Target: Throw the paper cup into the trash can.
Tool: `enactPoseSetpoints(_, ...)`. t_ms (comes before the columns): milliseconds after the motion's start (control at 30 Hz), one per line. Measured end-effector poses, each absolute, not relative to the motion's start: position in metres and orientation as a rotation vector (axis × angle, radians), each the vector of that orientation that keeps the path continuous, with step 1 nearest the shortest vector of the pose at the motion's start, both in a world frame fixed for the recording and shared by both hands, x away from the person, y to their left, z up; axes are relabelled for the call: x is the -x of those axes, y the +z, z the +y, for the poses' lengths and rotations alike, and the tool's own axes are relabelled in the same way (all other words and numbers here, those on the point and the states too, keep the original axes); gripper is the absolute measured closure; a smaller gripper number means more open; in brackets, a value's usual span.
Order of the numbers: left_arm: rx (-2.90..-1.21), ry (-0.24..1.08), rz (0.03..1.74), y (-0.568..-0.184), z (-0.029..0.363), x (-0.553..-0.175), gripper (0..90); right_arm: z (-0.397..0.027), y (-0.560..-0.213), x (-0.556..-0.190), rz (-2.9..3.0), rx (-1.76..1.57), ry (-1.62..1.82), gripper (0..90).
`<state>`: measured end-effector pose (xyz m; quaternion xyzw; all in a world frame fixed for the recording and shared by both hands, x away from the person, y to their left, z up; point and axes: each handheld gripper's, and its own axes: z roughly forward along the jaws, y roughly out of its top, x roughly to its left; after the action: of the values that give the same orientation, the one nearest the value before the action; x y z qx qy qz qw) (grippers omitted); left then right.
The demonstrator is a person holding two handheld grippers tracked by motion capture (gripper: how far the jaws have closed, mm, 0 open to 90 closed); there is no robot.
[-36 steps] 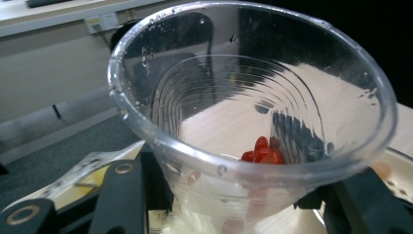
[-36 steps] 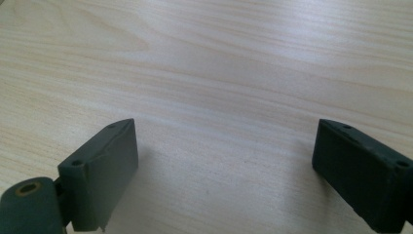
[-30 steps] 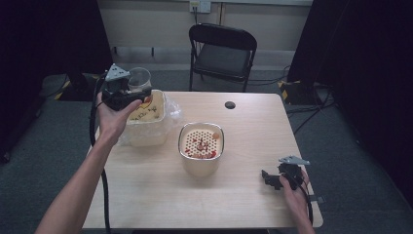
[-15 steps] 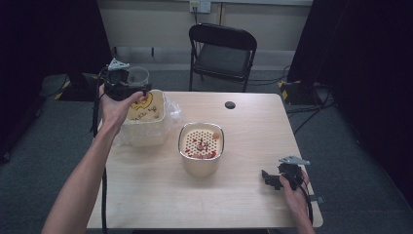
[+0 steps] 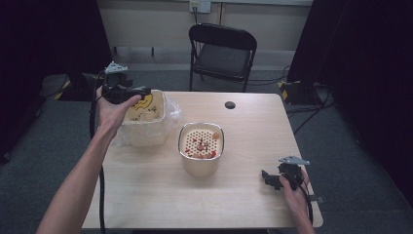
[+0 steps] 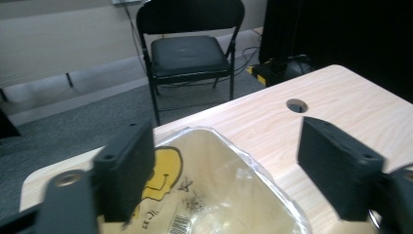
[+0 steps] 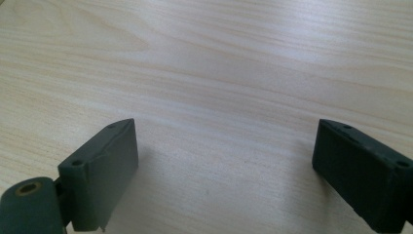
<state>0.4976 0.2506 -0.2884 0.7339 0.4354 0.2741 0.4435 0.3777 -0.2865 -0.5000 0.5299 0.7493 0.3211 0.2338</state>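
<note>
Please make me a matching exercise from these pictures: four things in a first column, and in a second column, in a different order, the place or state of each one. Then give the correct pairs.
Things:
1. left gripper
2. right gripper
3. plastic bag with the yellow print
4. metal pot with the perforated insert

Places or states:
A. lies at the table's far left part, its mouth open
B. stands in the middle of the table
C. jaws apart above the bag, nothing between them
D. low over the bare wood at the table's near right corner, jaws apart

Pairs: 1-C, 2-D, 3-A, 4-B
</note>
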Motion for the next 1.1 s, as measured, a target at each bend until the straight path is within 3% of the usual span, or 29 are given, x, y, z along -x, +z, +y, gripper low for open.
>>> enactPoseSetpoints(567, -1.825, 0.648, 0.958, -0.298, 0.252, -0.428, 28.7, -0.286, -0.5, -0.378, 2.057, -1.455, 0.881, 8.6)
enactPoseSetpoints(1100, -1.847, 0.608, 1.084, -0.366, 0.284, -0.371, 22.6, -0.286, -0.5, -0.378, 2.057, -1.454, 0.881, 8.6)
